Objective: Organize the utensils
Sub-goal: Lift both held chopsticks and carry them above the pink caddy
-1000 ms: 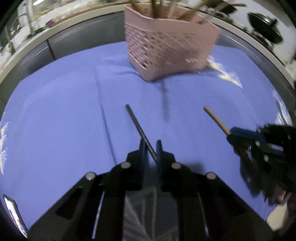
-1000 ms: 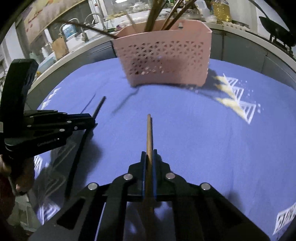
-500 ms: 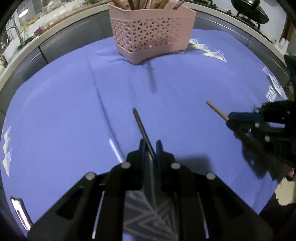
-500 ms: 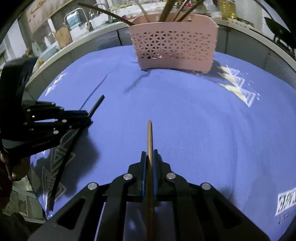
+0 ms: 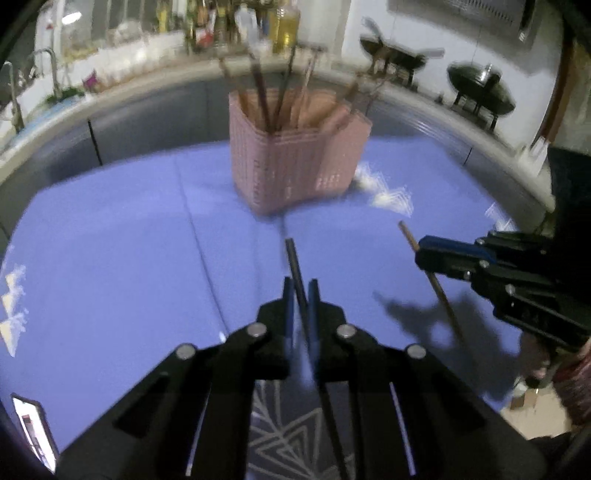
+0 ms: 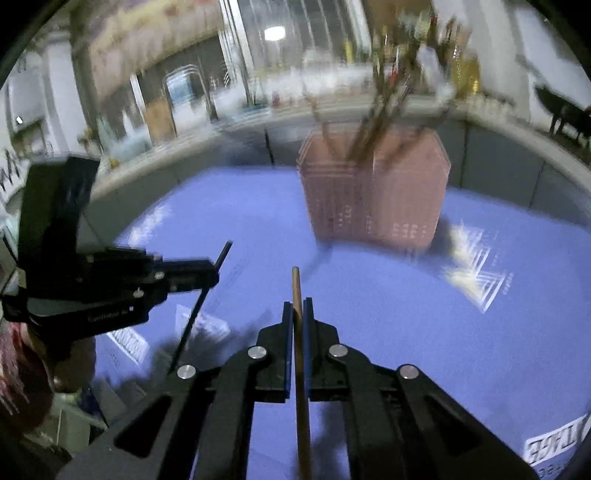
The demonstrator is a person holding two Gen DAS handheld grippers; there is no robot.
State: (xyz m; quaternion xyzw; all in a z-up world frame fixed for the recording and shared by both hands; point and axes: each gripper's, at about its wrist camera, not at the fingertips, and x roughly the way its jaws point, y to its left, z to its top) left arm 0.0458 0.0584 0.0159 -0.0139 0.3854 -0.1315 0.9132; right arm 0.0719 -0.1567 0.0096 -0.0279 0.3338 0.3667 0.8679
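- My left claw (image 5: 299,291) grips a thin black chopstick (image 5: 293,264).
- My right claw (image 6: 297,314) clamps a brown wooden chopstick (image 6: 296,291).
- Pink lattice plastic basket (image 5: 295,162) stands ahead on the blue-clothed bench (image 5: 110,258).

blue cloth (image 5: 110,258), oil bottle (image 5: 286,26), wok (image 5: 480,88)

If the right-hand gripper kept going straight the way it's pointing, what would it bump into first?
Probably the pink basket. The right gripper, shut on a wooden chopstick, aims roughly toward its base, with only blue cloth between. Blur and unclear depth mean it might meet the cloth first.
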